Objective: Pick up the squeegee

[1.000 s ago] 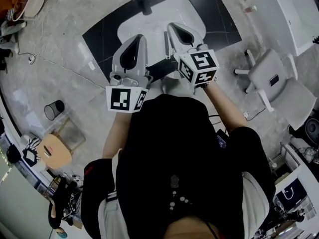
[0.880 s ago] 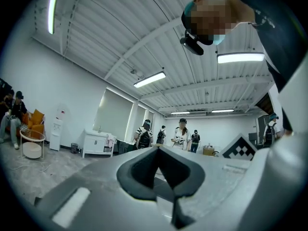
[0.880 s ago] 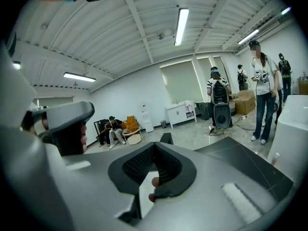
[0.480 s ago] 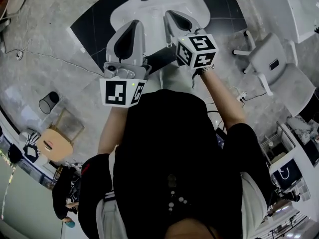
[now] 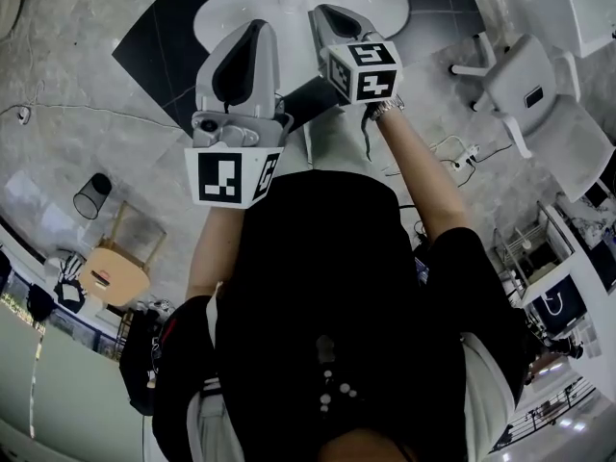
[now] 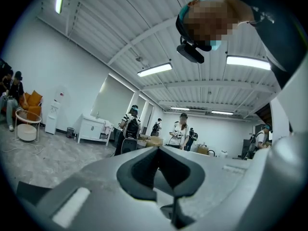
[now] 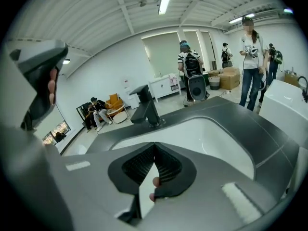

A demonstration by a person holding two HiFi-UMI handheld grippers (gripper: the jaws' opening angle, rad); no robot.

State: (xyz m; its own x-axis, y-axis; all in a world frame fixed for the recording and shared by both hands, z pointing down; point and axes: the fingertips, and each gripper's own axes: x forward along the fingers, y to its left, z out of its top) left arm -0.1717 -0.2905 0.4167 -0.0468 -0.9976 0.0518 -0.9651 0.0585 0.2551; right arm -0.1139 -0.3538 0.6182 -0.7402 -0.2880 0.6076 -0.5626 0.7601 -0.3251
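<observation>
— Squeegee in sight yet?
— No, I find it in no view. My grey left gripper (image 6: 157, 150) is closed, empty; grey right gripper (image 7: 155, 146) likewise, facing the white basin (image 7: 216, 134) and its black tap (image 7: 147, 110). Pickup not begun.

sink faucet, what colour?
Black. The faucet stands behind the white basin. It shows best in the right gripper view.

Dark countertop (image 7: 269, 129) — white sink basin (image 7: 207, 134) sunk in it, black faucet (image 7: 147, 110) upright at its rim
</observation>
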